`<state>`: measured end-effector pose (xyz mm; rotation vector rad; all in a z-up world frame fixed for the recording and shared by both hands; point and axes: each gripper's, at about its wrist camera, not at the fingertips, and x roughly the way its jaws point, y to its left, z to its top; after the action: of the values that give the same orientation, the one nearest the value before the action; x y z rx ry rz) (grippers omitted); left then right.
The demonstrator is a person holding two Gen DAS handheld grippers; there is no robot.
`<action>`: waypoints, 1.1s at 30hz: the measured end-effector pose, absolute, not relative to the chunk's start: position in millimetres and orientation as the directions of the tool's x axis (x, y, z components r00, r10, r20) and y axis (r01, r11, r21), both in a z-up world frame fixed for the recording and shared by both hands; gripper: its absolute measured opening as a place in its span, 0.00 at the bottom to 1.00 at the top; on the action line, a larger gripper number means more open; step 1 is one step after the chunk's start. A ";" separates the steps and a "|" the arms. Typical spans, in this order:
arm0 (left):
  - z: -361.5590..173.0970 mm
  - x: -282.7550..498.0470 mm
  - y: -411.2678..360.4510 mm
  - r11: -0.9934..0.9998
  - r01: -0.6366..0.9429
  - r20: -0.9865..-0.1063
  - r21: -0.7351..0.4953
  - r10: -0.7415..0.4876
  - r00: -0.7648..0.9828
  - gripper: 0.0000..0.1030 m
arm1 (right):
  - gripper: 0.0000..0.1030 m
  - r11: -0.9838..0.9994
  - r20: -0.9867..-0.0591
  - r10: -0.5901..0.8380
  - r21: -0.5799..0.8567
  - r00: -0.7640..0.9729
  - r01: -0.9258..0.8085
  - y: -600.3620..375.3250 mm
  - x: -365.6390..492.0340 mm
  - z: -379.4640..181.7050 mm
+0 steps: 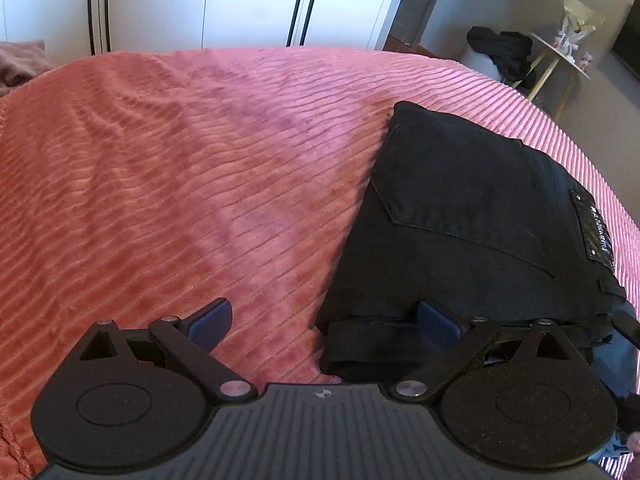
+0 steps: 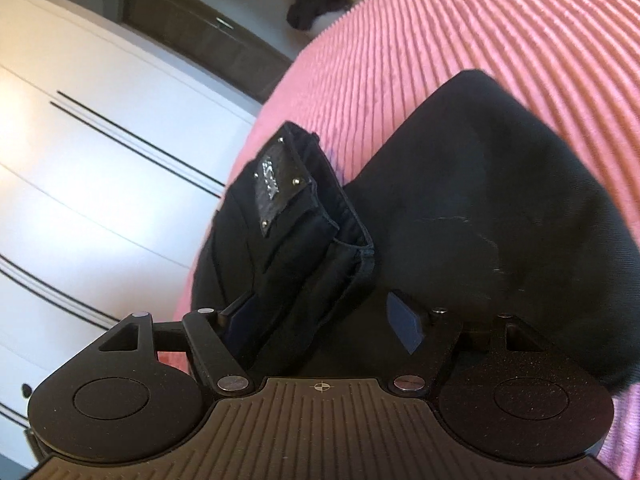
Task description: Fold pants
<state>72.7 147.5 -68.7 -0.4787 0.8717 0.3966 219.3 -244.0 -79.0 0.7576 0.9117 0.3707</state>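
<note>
Finishing the fold, the pants (image 1: 472, 216) lie bundled on the bed (image 1: 180, 168); left hand-held gripper (image 1: 324, 322) spread wide, right hand-held gripper (image 2: 320, 320) released astride the waistband, so next comes tidying

Pants (image 1: 472, 216) black all over, plain, with a glossy black waistband patch (image 1: 595, 232) carrying pale lettering and small silver studs; same patch (image 2: 280, 188) shows in right wrist view. Bedspread (image 1: 180, 168) pink, ribbed stripe texture, looks more orange-salmon on the left, cooler pink far right. Left gripper (image 1: 324, 320) black body, grooved dark grey plate, silver pivot pins, dark blue finger pads (image 1: 212, 322). Right gripper (image 2: 320, 320) same black and grey, blue pads (image 2: 404, 324). Wardrobe doors (image 1: 200, 0) white with thin black vertical lines. Far right, a black clothing heap (image 1: 504, 54), side table (image 1: 560, 52) white top with gold legs.
</note>
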 end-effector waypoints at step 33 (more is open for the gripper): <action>-68.5 50.5 176.1 0.652 -0.531 -0.703 -0.541 -0.005 0.711 0.96 | 0.28 0.800 -0.579 0.467 0.599 0.668 -0.041 -184.5 203.5 3.2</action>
<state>50.5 176.1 -68.5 -0.8169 0.7323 0.3310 203.5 -184.5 3.2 0.5868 0.7950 0.3059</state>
